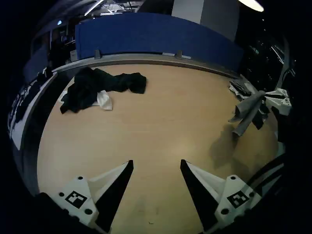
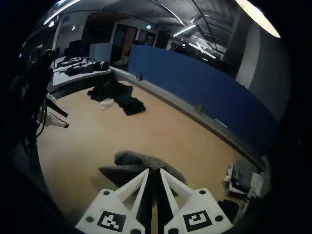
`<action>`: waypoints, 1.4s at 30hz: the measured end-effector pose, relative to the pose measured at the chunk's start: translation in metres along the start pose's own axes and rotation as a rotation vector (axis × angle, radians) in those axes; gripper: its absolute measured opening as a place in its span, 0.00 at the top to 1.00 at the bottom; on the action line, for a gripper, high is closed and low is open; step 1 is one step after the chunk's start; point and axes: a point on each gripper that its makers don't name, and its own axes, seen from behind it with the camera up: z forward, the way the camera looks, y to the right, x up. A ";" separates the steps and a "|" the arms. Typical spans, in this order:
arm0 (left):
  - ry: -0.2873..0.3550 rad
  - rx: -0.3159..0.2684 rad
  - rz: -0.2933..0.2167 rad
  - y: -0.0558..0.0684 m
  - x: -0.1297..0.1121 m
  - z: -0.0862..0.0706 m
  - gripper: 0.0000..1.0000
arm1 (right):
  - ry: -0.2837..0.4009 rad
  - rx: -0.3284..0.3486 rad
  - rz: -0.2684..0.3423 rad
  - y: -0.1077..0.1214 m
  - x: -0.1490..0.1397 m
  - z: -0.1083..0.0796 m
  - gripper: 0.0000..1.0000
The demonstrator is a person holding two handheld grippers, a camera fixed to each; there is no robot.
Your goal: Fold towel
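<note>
- So, at ten o'clock in the left gripper view a dark clothes pile (image 1: 97, 87) sprawls on the table (image 1: 163, 124), with a white cloth (image 1: 104, 100) tucked against its near edge. I judge it was parked out there to leave the middle free for folding.
- At six o'clock my left gripper (image 1: 156, 162) hovers over bare wood, fingers spread wide and holding nothing, likely readied to catch a free corner.
- At three o'clock the grey towel (image 1: 249, 111) hangs bunched above the table and casts a shadow beneath. It is lifted, I reckon, so that it drapes and its edges can be found.
- In the right gripper view, at six o'clock, my right gripper (image 2: 155, 170) has its fingers pressed together on that towel's folds, which is what carries it.
- At four o'clock in that view a loose stack of grey cloths (image 2: 241, 177) sits by the table's edge, near the blue divider (image 2: 202, 89). Nothing is binned or boxed; every piece lies straight on the tabletop.
- Folding proper has not yet begun, by my judgement.
</note>
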 end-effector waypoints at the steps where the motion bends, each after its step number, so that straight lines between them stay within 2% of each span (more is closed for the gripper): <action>1: 0.000 0.000 0.002 0.001 0.001 0.000 0.11 | 0.003 -0.002 0.002 0.003 0.000 -0.002 0.96; 16: 0.000 0.004 0.004 0.016 0.004 0.002 0.11 | 0.027 -0.063 0.022 0.066 -0.003 -0.024 0.96; 26: -0.007 0.013 0.000 0.027 -0.002 0.004 0.11 | 0.014 -0.113 0.022 0.126 -0.019 -0.036 0.96; 42: -0.019 0.037 -0.006 0.047 -0.004 0.012 0.11 | -0.008 -0.196 0.017 0.226 -0.049 -0.042 0.96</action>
